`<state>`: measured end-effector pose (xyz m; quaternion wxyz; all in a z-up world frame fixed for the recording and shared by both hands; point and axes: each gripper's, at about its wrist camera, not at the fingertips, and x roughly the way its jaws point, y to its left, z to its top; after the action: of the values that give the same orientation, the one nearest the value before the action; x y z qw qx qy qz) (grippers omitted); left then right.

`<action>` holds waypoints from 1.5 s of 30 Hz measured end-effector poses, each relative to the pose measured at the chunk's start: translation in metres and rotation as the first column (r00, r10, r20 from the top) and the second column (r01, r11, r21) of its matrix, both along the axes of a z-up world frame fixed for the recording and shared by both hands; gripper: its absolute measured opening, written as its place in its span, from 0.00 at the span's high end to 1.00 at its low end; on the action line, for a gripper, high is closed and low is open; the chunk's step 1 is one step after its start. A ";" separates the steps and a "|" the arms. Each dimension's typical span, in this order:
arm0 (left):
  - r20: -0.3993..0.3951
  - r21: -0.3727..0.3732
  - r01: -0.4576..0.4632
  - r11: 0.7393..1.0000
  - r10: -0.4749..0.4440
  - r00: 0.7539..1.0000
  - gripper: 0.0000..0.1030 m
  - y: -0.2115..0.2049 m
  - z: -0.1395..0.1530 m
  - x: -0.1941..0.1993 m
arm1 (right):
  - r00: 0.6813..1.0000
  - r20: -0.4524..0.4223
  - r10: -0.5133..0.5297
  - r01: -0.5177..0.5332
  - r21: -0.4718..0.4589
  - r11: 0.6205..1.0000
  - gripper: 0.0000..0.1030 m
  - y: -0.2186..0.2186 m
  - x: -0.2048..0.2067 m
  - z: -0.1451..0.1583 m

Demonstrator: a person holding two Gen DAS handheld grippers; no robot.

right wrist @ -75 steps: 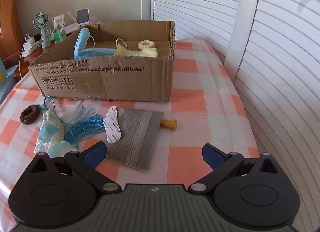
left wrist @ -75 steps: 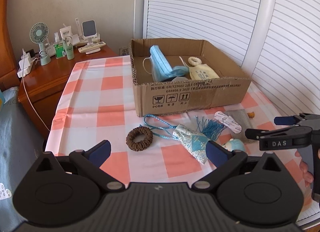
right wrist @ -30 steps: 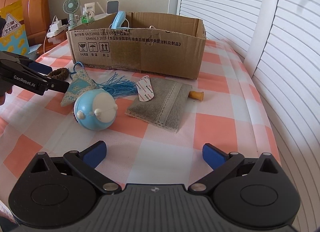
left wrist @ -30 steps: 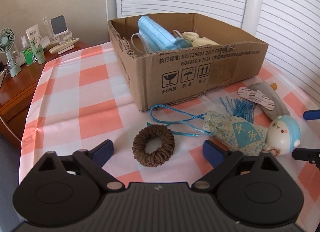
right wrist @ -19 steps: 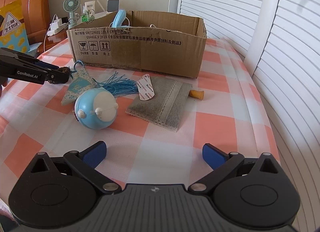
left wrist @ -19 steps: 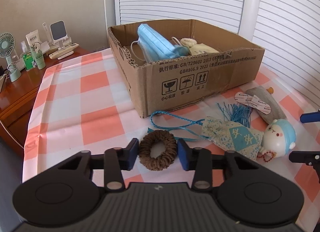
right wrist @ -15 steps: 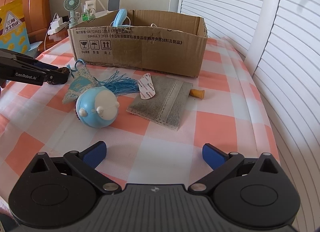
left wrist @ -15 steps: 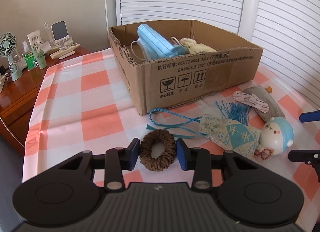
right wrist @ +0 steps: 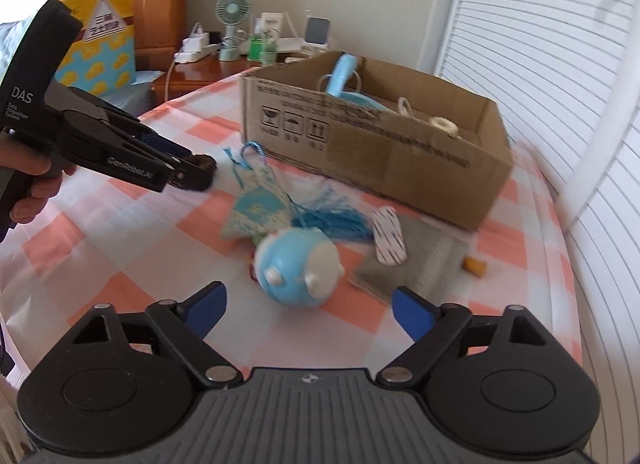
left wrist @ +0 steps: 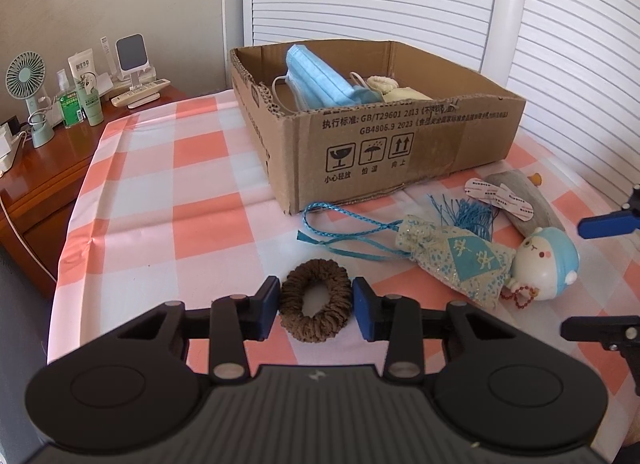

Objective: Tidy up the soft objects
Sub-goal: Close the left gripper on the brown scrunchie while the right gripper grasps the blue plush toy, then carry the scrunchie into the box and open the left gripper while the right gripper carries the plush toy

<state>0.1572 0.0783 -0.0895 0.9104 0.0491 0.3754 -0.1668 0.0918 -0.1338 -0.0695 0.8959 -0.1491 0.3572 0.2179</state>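
My left gripper (left wrist: 315,299) is shut on a brown knitted hair tie (left wrist: 316,322) and holds it just above the checked cloth; it also shows in the right wrist view (right wrist: 204,164). A cardboard box (left wrist: 400,144) behind it holds a blue face mask (left wrist: 316,82) and cream soft items. A blue patterned sachet (left wrist: 456,260) with cord and tassel lies right of the hair tie. A round blue and white toy (right wrist: 298,270) lies just ahead of my right gripper (right wrist: 310,306), which is open and empty.
A grey cloth pouch (right wrist: 412,260) with white patches (right wrist: 390,240) and a small orange piece (right wrist: 474,264) lie in front of the box. A wooden nightstand (left wrist: 44,168) with a fan (left wrist: 30,96) and bottles stands at the left. White shutters line the back and right.
My left gripper closed on the brown hair tie and lifted it slightly. My right gripper swung left and closer to the round blue toy, staying open.
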 end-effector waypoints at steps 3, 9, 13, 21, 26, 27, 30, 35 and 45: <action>0.002 -0.002 0.004 1.000 -0.004 1.000 0.63 0.000 0.000 0.000 | 1.000 0.003 0.025 -0.025 -0.007 1.000 0.17 0.009 0.008 -0.001; 0.003 -0.006 0.009 1.000 -0.009 1.000 0.63 0.001 0.000 0.000 | 0.999 -0.020 0.026 -0.026 -0.029 0.999 0.38 0.016 0.020 -0.008; 0.017 0.008 0.024 1.000 -0.024 1.000 0.63 0.002 0.002 -0.002 | 1.000 -0.021 0.004 -0.005 -0.034 0.999 0.46 0.014 0.020 -0.006; 0.019 0.002 0.056 0.998 -0.056 0.998 0.65 0.005 0.015 -0.009 | 1.000 -0.013 0.008 -0.008 -0.019 1.000 0.47 0.004 0.010 0.008; 0.006 -0.010 0.090 0.996 -0.090 0.996 0.65 0.009 0.029 -0.016 | 1.000 -0.013 0.012 -0.012 0.005 1.000 0.47 -0.003 0.005 0.021; 0.004 -0.007 0.100 0.995 -0.100 0.995 0.65 0.009 0.032 -0.018 | 1.000 -0.011 0.015 -0.015 0.004 1.000 0.47 -0.004 0.004 0.024; 0.002 0.000 0.129 0.992 -0.129 0.992 0.65 0.009 0.041 -0.023 | 1.000 -0.002 0.019 -0.019 -0.003 1.000 0.47 -0.006 0.002 0.032; -0.008 -0.001 0.174 0.985 -0.174 0.985 0.65 0.006 0.057 -0.024 | 1.000 0.025 0.015 -0.015 -0.001 1.000 0.47 -0.010 0.003 0.044; 0.092 0.007 0.249 0.969 -0.248 0.964 0.65 -0.022 0.108 0.020 | 0.995 0.101 -0.002 0.000 0.019 1.000 0.47 -0.022 0.021 0.069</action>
<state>0.1772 0.0567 0.0186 0.8987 0.1013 0.3237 -0.2781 0.1124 -0.1563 -0.0002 0.9144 -0.1512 0.3093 0.2131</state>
